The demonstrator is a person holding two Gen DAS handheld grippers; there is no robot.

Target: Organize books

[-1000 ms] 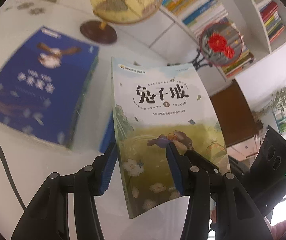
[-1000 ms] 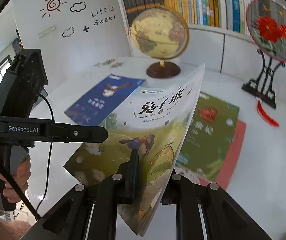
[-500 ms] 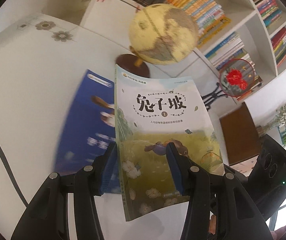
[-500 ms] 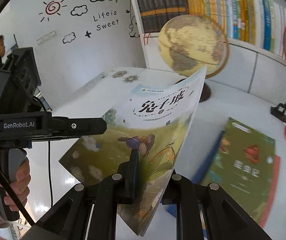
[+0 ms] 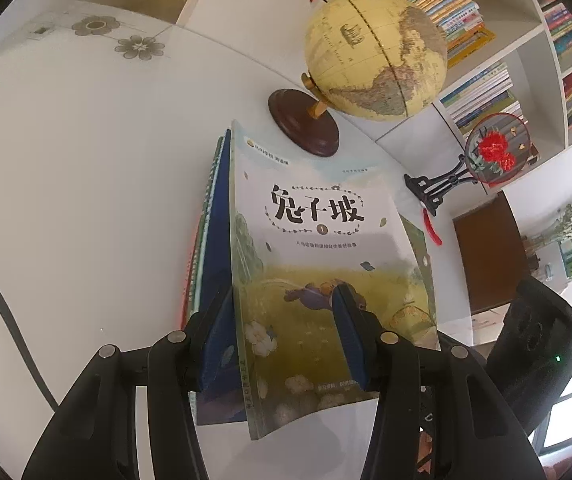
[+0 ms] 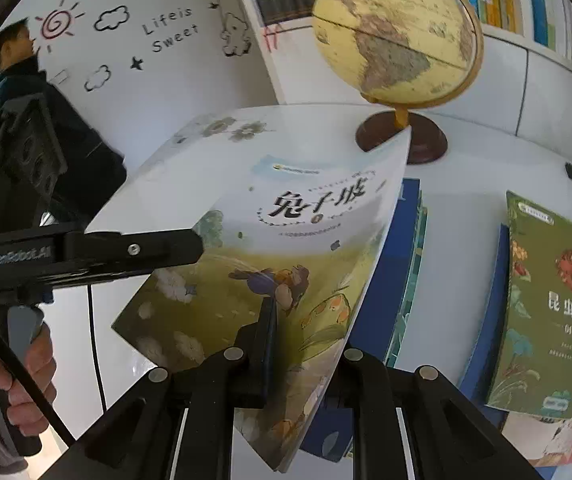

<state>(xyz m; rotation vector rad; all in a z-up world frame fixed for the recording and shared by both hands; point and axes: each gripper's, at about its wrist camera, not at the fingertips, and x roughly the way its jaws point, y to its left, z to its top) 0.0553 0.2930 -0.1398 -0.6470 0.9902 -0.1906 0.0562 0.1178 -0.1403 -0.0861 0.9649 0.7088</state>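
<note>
I've got the rabbit-cover book (image 5: 317, 264) mid-frame, pale cover with black title and meadow scene, tilted and bowed above a blue-edged stack (image 5: 212, 240) on the worktop. At right, a green insect book (image 6: 545, 304) tops another pile.

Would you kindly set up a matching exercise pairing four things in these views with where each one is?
Things:
1. rabbit-cover book
2. globe
3. green insect book
4. round fan with red flowers

Places:
A. on top of a separate stack at the right of the right wrist view
B. held above the blue-topped stack by both grippers
C. upright on a black stand by the shelves
D. on a dark wooden base behind the books

Pairs: 1-B, 2-D, 3-A, 4-C
</note>
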